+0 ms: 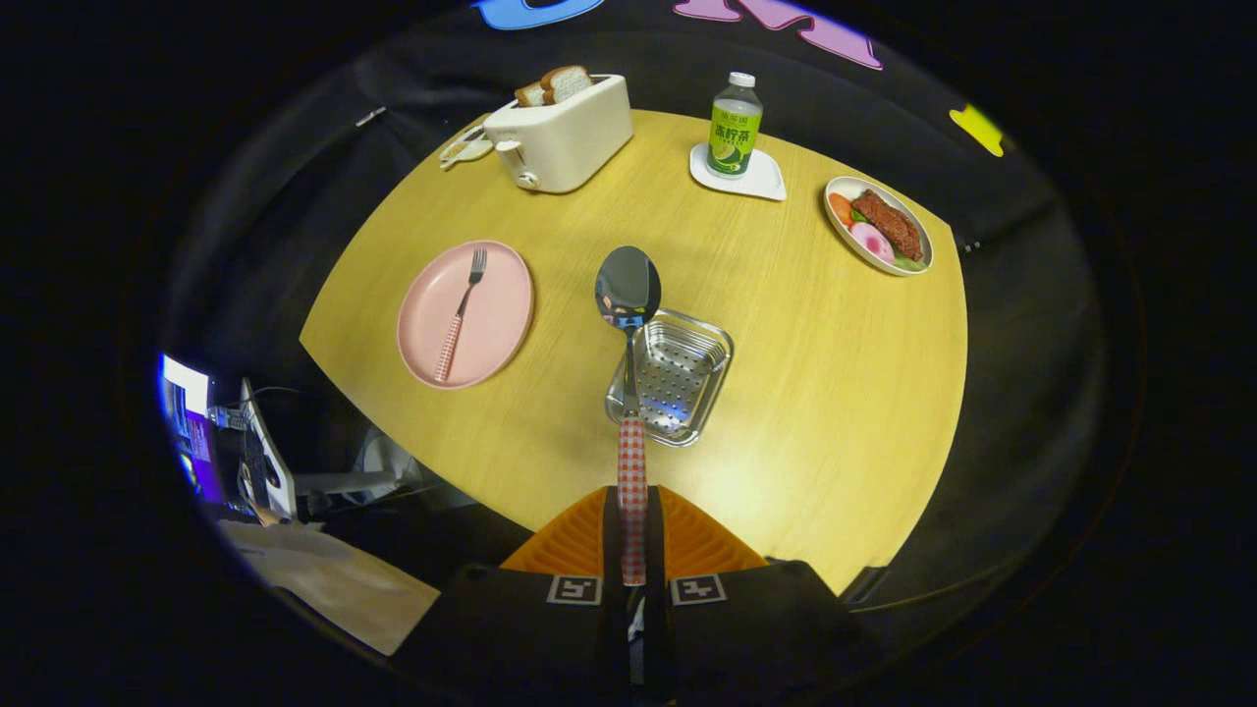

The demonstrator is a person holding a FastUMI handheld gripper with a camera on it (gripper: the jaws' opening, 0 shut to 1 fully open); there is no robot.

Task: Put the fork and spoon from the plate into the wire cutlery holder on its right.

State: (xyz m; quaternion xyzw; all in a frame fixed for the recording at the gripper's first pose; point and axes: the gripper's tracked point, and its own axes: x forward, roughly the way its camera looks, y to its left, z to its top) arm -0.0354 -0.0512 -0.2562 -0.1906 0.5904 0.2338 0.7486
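The tool (633, 545) gripped the steel spoon (628, 324) by its red-checked handle, bowl raised over the perforated metal cutlery holder (687, 378), partly hiding it. The matching fork (462, 314) lay on the round pink plate (501, 314).

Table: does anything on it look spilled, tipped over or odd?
Nothing stands out. The gripper holds the spoon above the cutlery holder; the fork lies flat on the plate.
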